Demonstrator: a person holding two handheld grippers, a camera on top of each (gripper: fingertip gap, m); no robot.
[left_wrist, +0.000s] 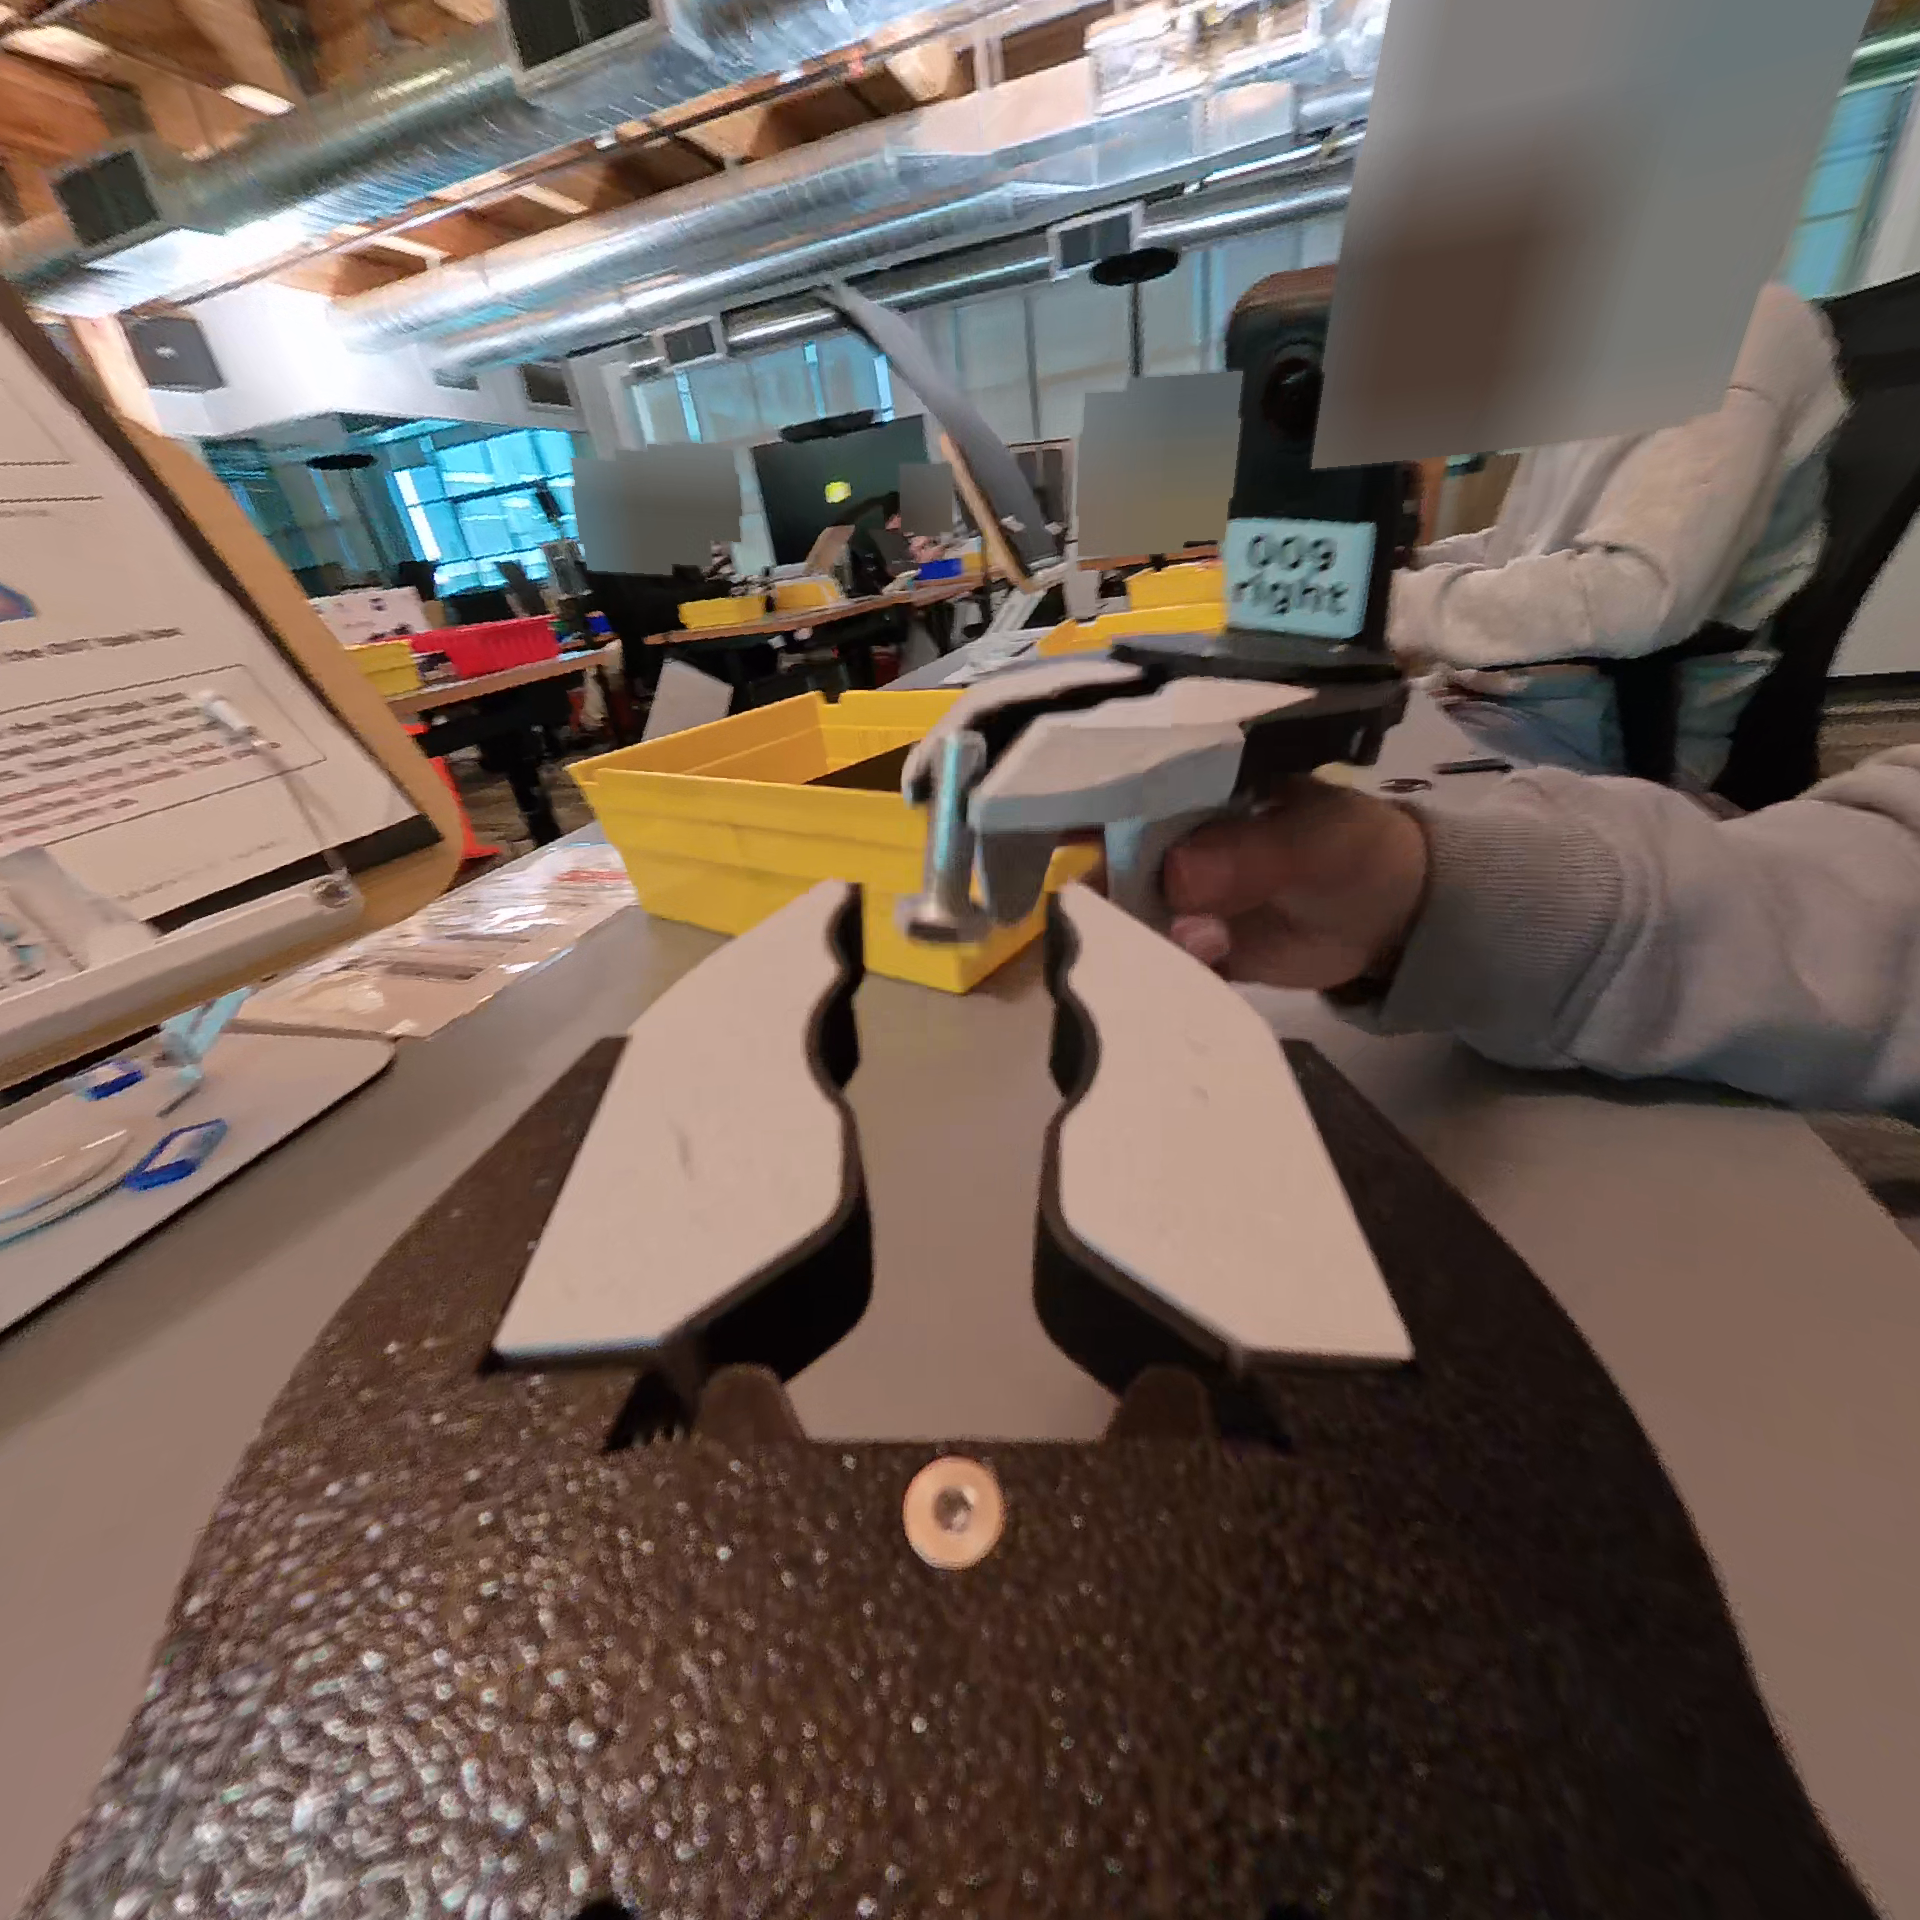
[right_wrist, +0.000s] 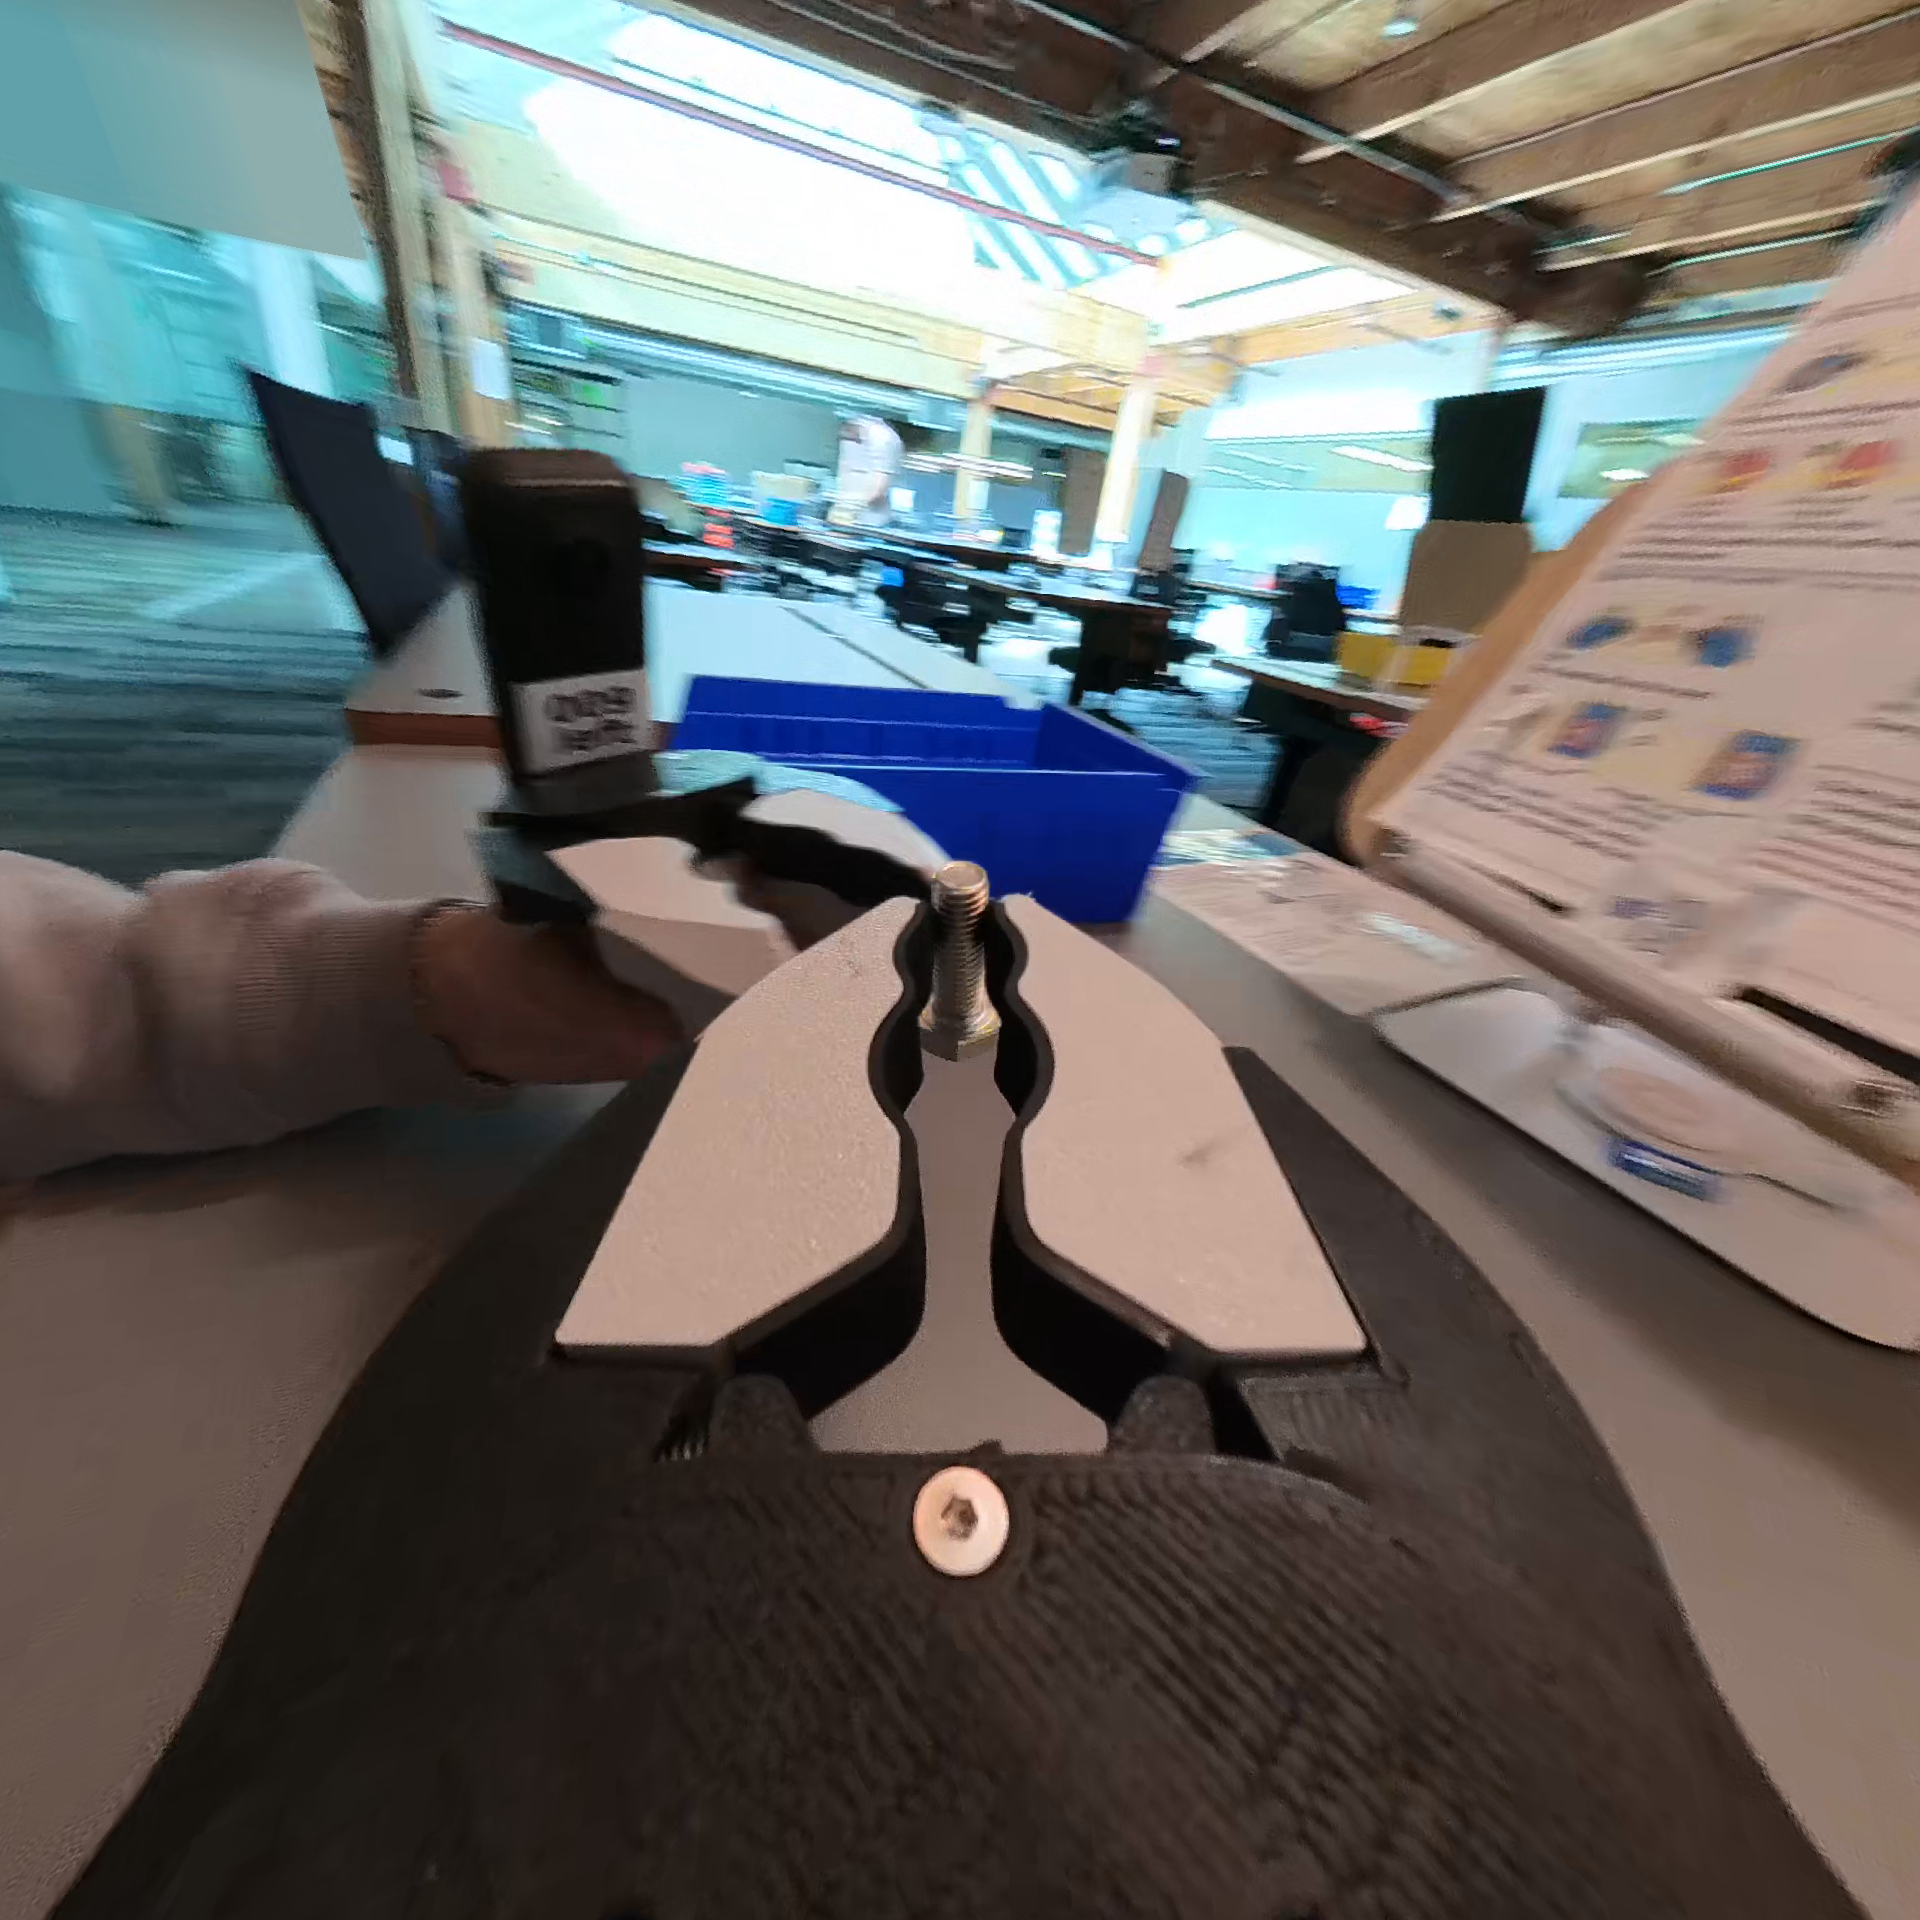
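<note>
- The right gripper (right_wrist: 961, 935) has its 2 fingers (right_wrist: 800, 1122) clamped on a silver bolt (right_wrist: 958, 966), which stands upright with its thread up and its hex head down, above the grey table (right_wrist: 1455, 1403).
- The left gripper (left_wrist: 951, 935) is parted and bare, just beside the bolt.
- A firm, square grip on the shank looks wise; the thread could slip.
- A yellow bin (left_wrist: 748, 810) lies just behind, a blue bin (right_wrist: 997, 800) opposite, and an instruction board (right_wrist: 1662, 707) leans close by, crowding that side.
</note>
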